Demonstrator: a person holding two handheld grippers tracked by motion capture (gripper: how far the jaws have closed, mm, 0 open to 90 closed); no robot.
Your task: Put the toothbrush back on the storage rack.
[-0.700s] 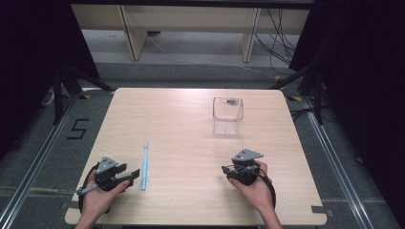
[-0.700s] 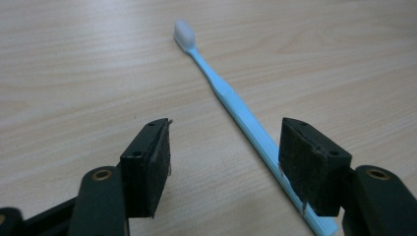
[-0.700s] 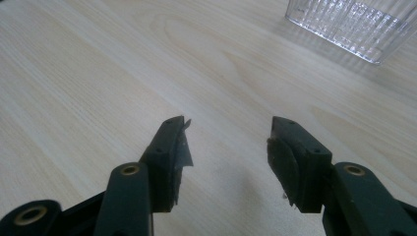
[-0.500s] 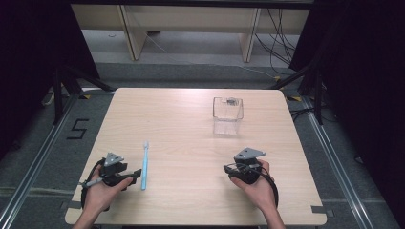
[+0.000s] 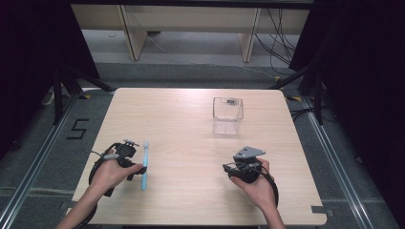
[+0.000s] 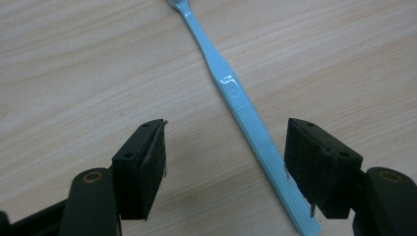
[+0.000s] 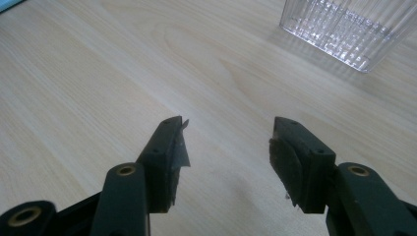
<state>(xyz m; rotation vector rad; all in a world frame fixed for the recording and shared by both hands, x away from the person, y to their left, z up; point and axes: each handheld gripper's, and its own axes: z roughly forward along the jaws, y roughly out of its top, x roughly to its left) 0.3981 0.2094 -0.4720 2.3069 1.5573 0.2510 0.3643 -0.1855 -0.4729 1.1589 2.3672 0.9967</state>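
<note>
Reach step: left gripper (image 5: 135,168) low over bench (image 5: 191,143), jaws wide astride toothbrush (image 6: 246,113) handle lying flat, not yet gripped; right gripper (image 7: 228,147) idle, jaws wide, short of cup (image 5: 228,115); next: lower, centre, close on handle.

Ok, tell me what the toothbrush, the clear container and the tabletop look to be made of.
Toothbrush: light blue glossy plastic, judging by the shine on its neck and the moulded ribs on its handle. Clear container: transparent with fine vertical ribs, probably plastic, possibly glass. Table: pale wood grain with a matte sheen, perhaps laminate.
</note>
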